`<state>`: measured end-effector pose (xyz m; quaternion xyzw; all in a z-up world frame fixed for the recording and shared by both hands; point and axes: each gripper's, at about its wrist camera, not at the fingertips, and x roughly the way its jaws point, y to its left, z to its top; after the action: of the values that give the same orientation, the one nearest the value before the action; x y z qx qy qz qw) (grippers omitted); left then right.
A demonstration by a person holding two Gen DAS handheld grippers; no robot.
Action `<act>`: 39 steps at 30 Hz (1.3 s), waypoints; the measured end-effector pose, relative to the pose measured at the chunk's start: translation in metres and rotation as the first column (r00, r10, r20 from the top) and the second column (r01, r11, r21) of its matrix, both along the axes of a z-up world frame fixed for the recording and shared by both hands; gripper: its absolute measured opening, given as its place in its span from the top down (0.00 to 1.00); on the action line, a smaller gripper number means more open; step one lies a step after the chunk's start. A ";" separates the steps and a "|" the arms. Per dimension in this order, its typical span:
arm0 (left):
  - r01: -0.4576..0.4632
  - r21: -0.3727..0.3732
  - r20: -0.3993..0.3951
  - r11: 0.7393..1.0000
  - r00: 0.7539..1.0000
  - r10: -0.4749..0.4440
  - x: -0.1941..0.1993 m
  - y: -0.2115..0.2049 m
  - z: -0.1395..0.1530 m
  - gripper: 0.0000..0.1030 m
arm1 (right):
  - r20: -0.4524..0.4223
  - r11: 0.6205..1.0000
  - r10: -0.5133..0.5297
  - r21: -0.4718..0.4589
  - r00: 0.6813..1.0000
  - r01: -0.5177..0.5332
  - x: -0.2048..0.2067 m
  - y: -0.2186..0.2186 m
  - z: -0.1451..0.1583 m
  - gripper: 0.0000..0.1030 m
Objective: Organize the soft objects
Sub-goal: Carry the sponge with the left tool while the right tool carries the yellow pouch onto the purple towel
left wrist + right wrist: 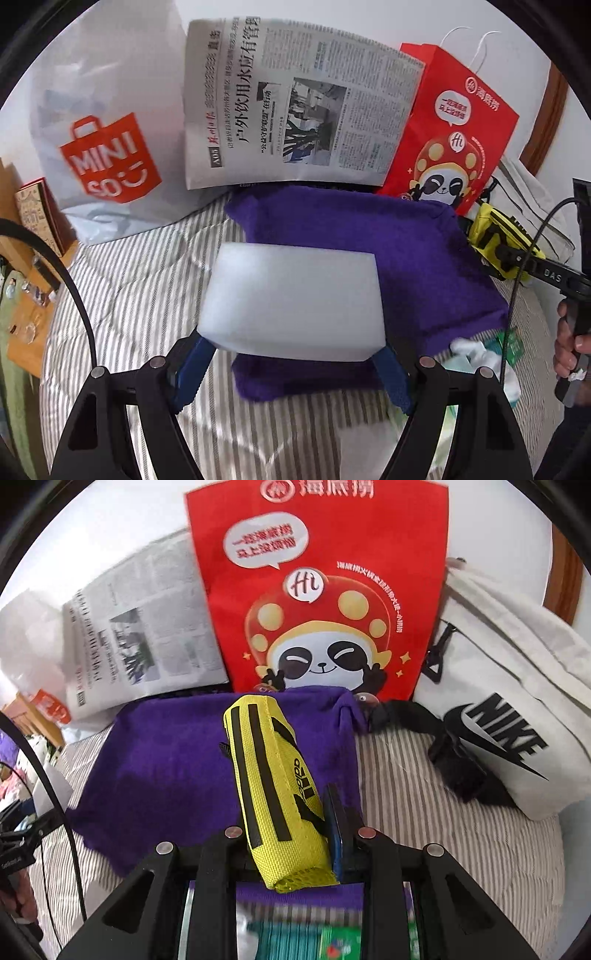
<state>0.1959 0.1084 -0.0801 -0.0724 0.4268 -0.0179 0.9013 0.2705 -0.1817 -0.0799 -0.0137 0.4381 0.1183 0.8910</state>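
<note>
My left gripper (291, 347) is shut on a white foam block (295, 295), its blue pads (194, 365) pressing the block's two ends. The block hangs above a purple towel (406, 251) spread on the striped bedding (147, 280). In the right wrist view my right gripper (295, 812) is shut on a yellow pouch with black stripes (273, 775). One blue pad (338, 823) shows against its right side; the other is hidden behind it. The pouch hangs over the purple towel (166, 760). The left wrist view shows the same yellow pouch (491, 232) at the right edge.
A white MINISO bag (107, 158), a newspaper (295, 110) and a red panda bag (454, 122) stand along the wall. A white Nike bag (509, 709) lies on the right. A tissue pack (480, 354) lies beside the towel. A wooden table (26, 295) is on the left.
</note>
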 end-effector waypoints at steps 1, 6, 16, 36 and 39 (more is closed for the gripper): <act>0.002 0.000 -0.005 1.000 1.000 -0.002 0.005 -0.001 -0.001 0.24 | -0.002 1.000 -0.011 -0.007 1.000 0.011 0.007 0.001 -0.003 0.75; 0.024 0.014 -0.015 1.000 1.000 -0.024 0.030 -0.008 -0.006 0.24 | -0.024 0.999 -0.039 -0.013 0.999 0.039 0.036 0.007 -0.016 0.75; 0.037 0.008 -0.042 0.999 0.998 -0.037 0.075 -0.014 -0.023 0.24 | -0.072 0.997 -0.065 -0.034 0.995 0.062 0.072 0.020 -0.041 0.75; 0.041 0.147 -0.153 0.988 0.988 -0.019 0.151 -0.056 -0.057 0.23 | -0.129 0.999 -0.037 0.016 0.991 0.039 0.085 0.012 -0.064 0.73; 0.044 0.156 -0.181 0.987 0.983 -0.016 0.157 -0.059 -0.061 0.23 | -0.141 0.999 -0.032 0.013 0.989 0.034 0.088 0.013 -0.069 0.72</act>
<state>0.3525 0.0491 -0.1413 0.0048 0.5072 0.0091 0.8618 0.3583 -0.1688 -0.1491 0.0086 0.4991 0.1074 0.8598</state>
